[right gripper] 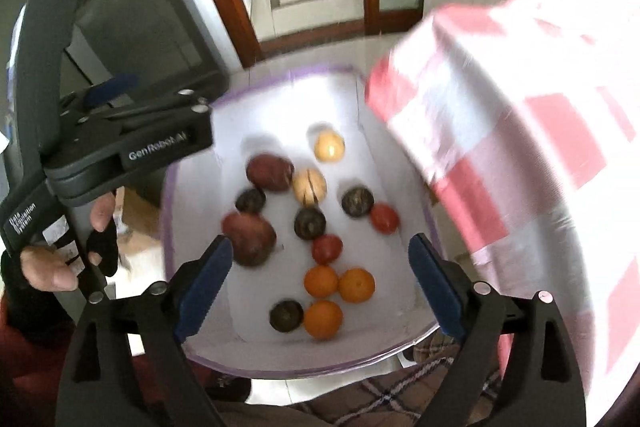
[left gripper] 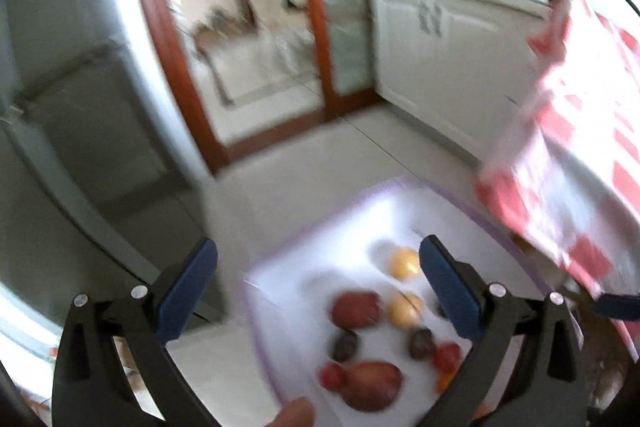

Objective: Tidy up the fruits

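Both grippers hang spread wide and empty above a white, purple-rimmed tray (right gripper: 400,187) of loose fruit. The right gripper (right gripper: 320,281), blue pads far apart, points steeply down over the near half of the tray, pinching nothing. The left gripper (left gripper: 318,289), seen from its own camera equally wide and empty, is held at the tray's left side by the person's hand (right gripper: 52,267).

Fruit lies scattered in the tray: three oranges (right gripper: 332,293) clustered nearest, two red tomatoes (right gripper: 384,219) just beyond, dark round fruits (right gripper: 357,201) dotted among them, two large reddish fruits (right gripper: 250,239) toward the left, and two pale yellow fruits (right gripper: 329,145) farthest away.

A red-and-white checked cloth (right gripper: 520,131) hangs blurred at the right, overlapping the tray's right edge; whether it rests on the tray cannot be told.

The risks, as a judgement: the round fruit would roll if nudged, so a pad landing off-centre could scatter the clusters; soft tomatoes could bruise under a hard pinch; and the cloth could sag over fruit or snag a finger.
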Tool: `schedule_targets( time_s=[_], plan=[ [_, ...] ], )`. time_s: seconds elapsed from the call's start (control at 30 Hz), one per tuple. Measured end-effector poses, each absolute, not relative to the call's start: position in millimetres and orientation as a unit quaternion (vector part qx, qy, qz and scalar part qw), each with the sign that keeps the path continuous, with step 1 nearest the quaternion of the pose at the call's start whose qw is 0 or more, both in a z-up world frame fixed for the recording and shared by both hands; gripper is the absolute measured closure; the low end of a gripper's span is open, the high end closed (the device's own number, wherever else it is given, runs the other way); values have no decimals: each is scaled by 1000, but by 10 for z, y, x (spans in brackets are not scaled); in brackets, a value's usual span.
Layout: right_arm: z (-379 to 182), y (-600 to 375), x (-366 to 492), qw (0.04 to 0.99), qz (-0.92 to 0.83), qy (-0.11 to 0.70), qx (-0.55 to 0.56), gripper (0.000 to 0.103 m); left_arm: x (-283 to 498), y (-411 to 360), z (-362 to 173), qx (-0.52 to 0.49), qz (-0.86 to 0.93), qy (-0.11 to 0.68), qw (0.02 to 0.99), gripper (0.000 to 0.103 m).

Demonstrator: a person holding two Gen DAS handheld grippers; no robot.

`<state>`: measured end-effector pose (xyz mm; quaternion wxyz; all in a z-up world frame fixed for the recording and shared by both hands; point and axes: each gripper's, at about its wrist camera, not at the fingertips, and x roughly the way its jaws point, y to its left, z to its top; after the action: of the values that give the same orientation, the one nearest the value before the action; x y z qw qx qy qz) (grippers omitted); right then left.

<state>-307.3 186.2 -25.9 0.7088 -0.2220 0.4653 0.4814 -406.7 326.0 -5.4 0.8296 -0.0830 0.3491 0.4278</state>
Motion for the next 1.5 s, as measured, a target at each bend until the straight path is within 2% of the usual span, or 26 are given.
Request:
schedule_targets(
  time_s=[0.1,0.3,0.6,1.5],
  plan=[
    [-136,1855,-3054,714,469,478,-202,16,-4105,3213,88,-58,466,331,819,2],
    [-310,1836,-3038,724,417,510,-205,16,-4031,3220,-182,-151,369,404,824,2],
    [-773,1865,-3085,717,369,526,-271,16,-3935,3007,-575,-174,325,461,807,2],
    [-881,1851,-3097,706,364,535,-288,16,-3947,3065,-632,-193,306,467,807,2]
  ],
)
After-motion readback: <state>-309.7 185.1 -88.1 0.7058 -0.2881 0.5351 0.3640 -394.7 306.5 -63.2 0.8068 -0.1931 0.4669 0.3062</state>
